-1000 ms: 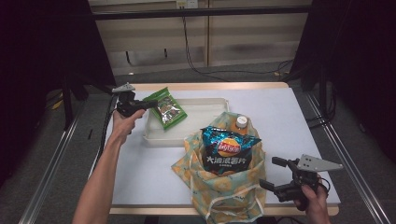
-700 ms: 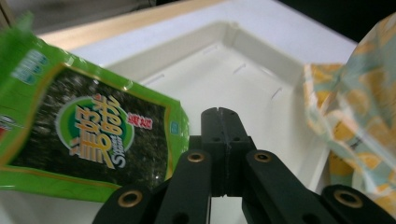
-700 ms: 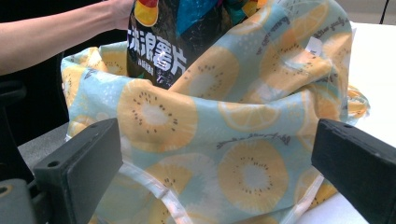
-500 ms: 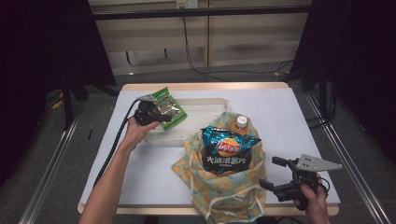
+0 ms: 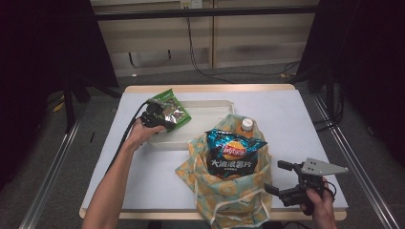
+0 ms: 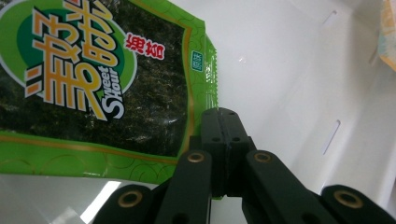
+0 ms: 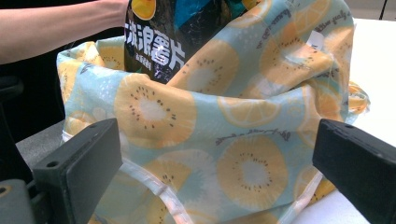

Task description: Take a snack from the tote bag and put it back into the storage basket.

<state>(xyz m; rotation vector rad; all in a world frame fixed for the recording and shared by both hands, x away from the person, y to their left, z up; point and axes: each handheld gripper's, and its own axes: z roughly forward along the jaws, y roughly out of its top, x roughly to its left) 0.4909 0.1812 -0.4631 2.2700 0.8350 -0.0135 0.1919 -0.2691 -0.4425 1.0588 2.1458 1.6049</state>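
Left gripper pinches the green seaweed packet at its corner over the white tray, its long axis running diagonally toward the surface's far-left corner; right gripper gapes wide beside the fruit-print bag.
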